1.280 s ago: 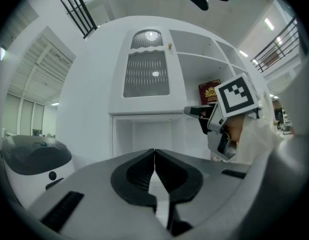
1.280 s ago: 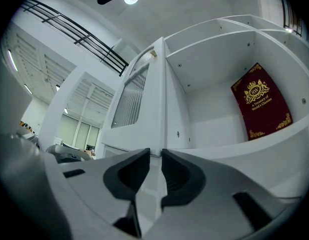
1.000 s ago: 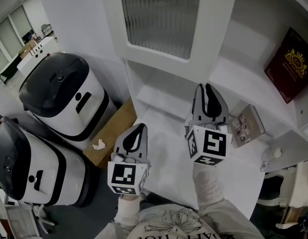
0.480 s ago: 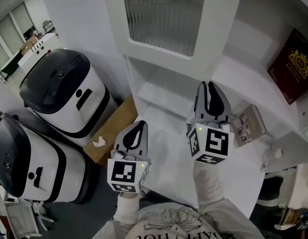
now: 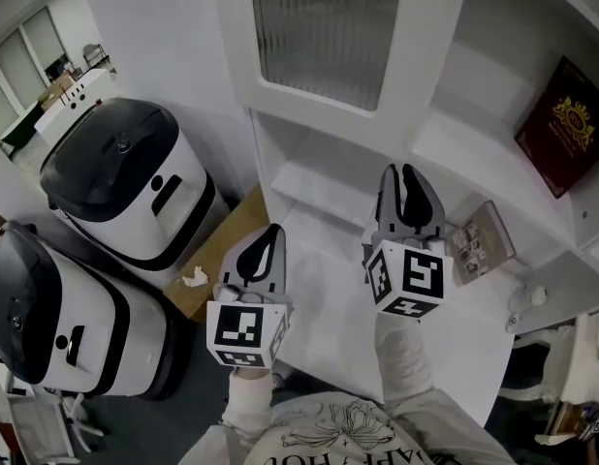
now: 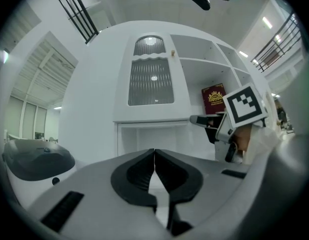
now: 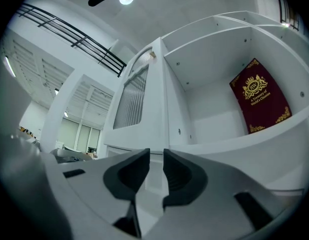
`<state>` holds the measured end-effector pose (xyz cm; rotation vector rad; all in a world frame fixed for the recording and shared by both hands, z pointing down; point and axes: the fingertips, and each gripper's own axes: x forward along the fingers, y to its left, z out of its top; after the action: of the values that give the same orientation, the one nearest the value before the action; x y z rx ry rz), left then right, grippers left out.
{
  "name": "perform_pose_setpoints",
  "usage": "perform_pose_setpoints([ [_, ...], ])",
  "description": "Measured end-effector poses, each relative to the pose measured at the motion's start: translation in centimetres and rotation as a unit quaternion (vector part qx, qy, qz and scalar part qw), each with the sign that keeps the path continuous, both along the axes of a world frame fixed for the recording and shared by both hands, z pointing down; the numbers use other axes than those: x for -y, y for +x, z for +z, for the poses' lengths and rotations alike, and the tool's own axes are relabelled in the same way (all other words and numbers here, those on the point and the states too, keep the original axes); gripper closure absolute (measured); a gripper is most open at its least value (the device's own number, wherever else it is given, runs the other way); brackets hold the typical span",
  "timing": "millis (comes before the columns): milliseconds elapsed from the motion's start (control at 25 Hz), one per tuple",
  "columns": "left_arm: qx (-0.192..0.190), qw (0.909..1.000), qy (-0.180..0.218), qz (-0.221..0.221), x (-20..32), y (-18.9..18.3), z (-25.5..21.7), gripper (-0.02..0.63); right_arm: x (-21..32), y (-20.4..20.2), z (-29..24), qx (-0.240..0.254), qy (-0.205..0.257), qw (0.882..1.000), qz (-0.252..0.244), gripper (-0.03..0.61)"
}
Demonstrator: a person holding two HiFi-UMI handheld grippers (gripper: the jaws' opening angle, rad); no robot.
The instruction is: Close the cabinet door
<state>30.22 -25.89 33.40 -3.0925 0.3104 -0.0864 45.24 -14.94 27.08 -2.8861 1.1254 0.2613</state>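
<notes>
The white cabinet door (image 5: 324,37) with ribbed glass hangs over the upper left compartment. In the left gripper view the door (image 6: 152,84) looks about flush with the cabinet front; I cannot tell if it is fully closed. A small knob (image 7: 152,55) sits near its top edge. My left gripper (image 5: 266,245) hovers shut and empty below the door, over the lower shelf's front. My right gripper (image 5: 406,177) is to its right, below the open right compartment, jaws parted by a narrow gap with nothing between them. Neither touches the door.
A dark red book (image 5: 559,129) leans in the open right compartment. A booklet (image 5: 484,240) lies on the counter shelf (image 5: 329,308). Two white-and-black machines (image 5: 125,187) (image 5: 47,308) and a cardboard box (image 5: 217,250) stand on the floor to the left.
The left gripper has drawn slightly back and down in the view. The right gripper has hardly moved. The door sits a little further right in the head view.
</notes>
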Motion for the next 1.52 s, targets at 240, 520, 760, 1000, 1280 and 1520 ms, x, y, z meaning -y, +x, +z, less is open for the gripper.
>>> perform_pose_setpoints([
  [240,-0.016,0.9999,-0.003,-0.004,0.6,-0.9,-1.3,0.609,0.1,-2.6,1.1,0.017,-0.017,1.000,-0.008,0.505],
  [520,-0.026,0.9996,-0.008,-0.006,0.8,-2.3,-1.9,0.609,-0.6,-4.8,2.4,0.030,-0.017,0.999,0.002,0.509],
  [760,-0.033,0.9994,-0.011,-0.005,0.9,-3.3,-2.4,0.609,-1.5,-5.8,2.5,0.036,-0.013,0.999,0.015,0.522],
  [1000,-0.035,0.9993,-0.015,-0.002,0.8,-3.8,-2.5,0.609,-1.6,-6.8,2.6,0.033,-0.018,0.999,0.016,0.522],
  [1280,-0.034,0.9993,-0.015,0.006,0.3,-4.0,-2.5,0.609,-2.1,-7.1,2.6,0.032,-0.025,0.999,0.021,0.522],
  [1520,-0.033,0.9993,-0.014,0.013,-0.1,-4.0,-2.5,0.609,-2.1,-7.5,2.6,0.029,-0.030,0.999,0.017,0.522],
])
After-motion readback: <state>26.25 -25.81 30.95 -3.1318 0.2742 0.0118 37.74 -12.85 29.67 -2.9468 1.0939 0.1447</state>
